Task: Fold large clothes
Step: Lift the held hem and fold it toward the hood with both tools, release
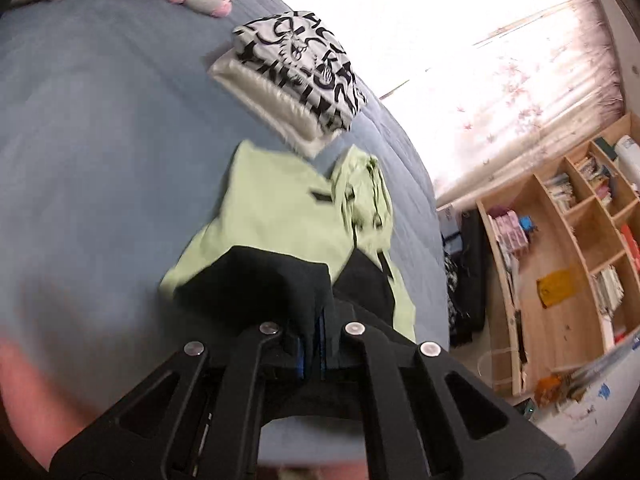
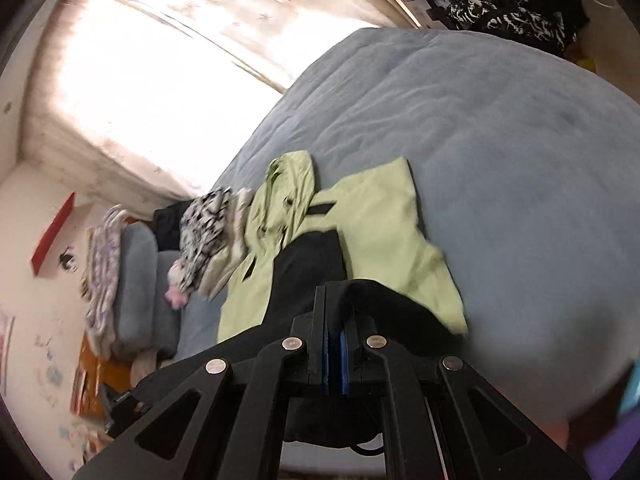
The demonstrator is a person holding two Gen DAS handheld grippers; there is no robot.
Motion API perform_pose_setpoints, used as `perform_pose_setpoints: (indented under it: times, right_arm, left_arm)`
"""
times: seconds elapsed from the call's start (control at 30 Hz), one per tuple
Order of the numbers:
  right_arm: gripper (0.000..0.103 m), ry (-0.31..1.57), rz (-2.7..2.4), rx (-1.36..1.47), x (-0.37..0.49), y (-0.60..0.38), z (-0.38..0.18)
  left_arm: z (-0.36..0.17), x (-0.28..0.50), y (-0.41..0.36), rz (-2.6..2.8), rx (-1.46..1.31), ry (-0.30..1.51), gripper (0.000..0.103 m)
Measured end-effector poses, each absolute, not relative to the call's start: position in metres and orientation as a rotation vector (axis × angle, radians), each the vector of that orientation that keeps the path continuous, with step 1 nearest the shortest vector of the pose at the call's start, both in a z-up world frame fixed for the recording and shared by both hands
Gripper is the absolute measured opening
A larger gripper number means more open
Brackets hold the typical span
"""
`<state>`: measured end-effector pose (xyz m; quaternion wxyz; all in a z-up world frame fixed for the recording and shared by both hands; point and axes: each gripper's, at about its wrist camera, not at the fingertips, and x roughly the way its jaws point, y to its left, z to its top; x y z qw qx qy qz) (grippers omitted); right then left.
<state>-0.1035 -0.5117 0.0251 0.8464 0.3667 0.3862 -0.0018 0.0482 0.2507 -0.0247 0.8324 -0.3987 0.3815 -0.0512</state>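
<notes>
One black-and-white printed garment (image 1: 296, 76) sits folded; your left gripper (image 1: 311, 344) and right gripper (image 2: 334, 344) both pinch the pale-green-and-black jacket's (image 1: 276, 216) dark hem, fold unfinished.

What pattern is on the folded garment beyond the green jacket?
Black-and-white graphic print on the folded garment; left wrist view.

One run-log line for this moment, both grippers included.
left gripper: shut on black hem | right gripper: shut on black hem | green jacket: hem lifted off blue bed | fold: unfinished

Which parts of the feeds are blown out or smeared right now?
Left wrist view: the curtained window is blown out, the folded patterned garment streaks with motion blur. Right wrist view: the window is overexposed too, and the green jacket is soft-edged.
</notes>
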Motion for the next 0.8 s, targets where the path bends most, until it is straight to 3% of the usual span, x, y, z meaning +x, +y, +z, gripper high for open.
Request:
perform_pose_setpoints:
  times: [0.1, 0.13, 0.17, 0.2, 0.23, 0.27, 0.3, 0.33, 0.47, 0.8]
  right_arm:
    - [0.004, 0.848, -0.044, 0.806, -0.012, -0.521, 0.01]
    - [0.009, 0.867, -0.042, 0.827, 0.017, -0.527, 0.002]
    - [0.026, 0.879, -0.034, 0.858, 0.043, -0.531, -0.007]
    - [0.042, 0.89, -0.026, 0.89, 0.07, -0.536, -0.019]
    - [0.078, 0.902, -0.017, 0.937, 0.095, -0.538, -0.031]
    - [0.094, 0.896, -0.021, 0.957, 0.111, -0.542, -0.04]
    - [0.094, 0.879, -0.029, 0.983, 0.127, -0.543, -0.048]
    - [0.094, 0.88, -0.014, 0.998, 0.141, -0.544, -0.057]
    - [0.094, 0.916, 0.006, 0.964, 0.173, -0.537, -0.086]
    - [0.094, 0.977, -0.017, 0.385, 0.202, -0.526, -0.12]
  left_arm:
    - [-0.034, 0.114, 0.246, -0.061, -0.845, 0.822, 0.002]
    - [-0.041, 0.141, 0.246, -0.067, -0.865, 0.839, 0.002]
    - [-0.05, 0.166, 0.247, -0.073, -0.885, 0.856, 0.004]
    - [-0.06, 0.19, 0.248, -0.088, -0.915, 0.877, 0.014]
    - [-0.068, 0.208, 0.25, -0.108, -0.937, 0.889, 0.024]
    - [-0.077, 0.225, 0.251, -0.126, -0.962, 0.893, 0.046]
    - [-0.086, 0.242, 0.253, -0.112, -1.001, 0.885, 0.058]
    - [-0.093, 0.251, 0.254, -0.11, -1.015, 0.875, 0.059]
    - [-0.11, 0.291, 0.256, -0.1, -0.992, 0.869, 0.06]
    - [-0.123, 0.305, 0.219, -0.253, -0.381, 0.957, 0.06]
